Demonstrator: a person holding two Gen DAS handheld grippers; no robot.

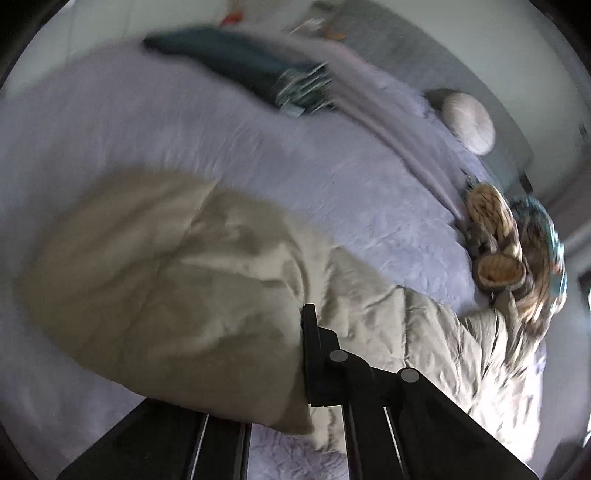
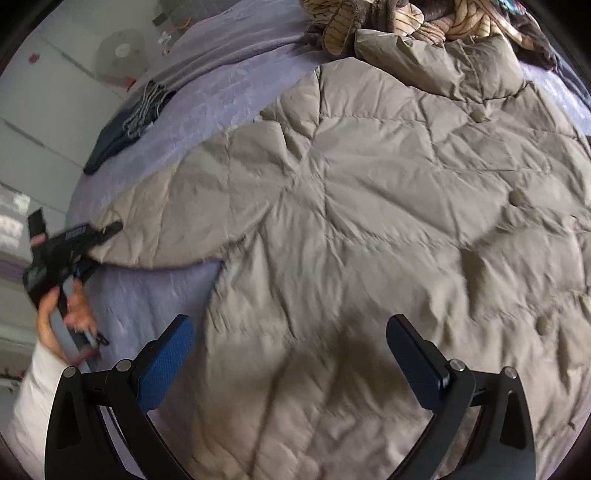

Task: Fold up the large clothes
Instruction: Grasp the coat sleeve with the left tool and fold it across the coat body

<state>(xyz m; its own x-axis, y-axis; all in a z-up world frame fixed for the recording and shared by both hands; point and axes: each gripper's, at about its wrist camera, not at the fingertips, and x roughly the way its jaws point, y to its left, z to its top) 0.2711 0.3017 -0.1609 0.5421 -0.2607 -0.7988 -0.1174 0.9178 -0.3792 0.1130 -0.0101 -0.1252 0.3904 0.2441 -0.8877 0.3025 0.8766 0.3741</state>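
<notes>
**Sleeve cuff pinched, right tongs spread above the coat**

The left tongs point(image 2: 107, 230), gripped in the person's left hand point(image 2: 64, 310), pinch the cuff of the beige quilted down coat point(image 2: 351, 206) at its outstretched sleeve point(image 1: 166, 280). The right tongs point(image 2: 291, 354) hover spread wide over the coat's lower body, touching nothing. The coat lies flat on a lavender bed point(image 1: 184, 122). A dark fringed scarf point(image 1: 251, 70) lies well apart; a patterned garment heap point(image 2: 399, 18) sits by the collar.
</notes>
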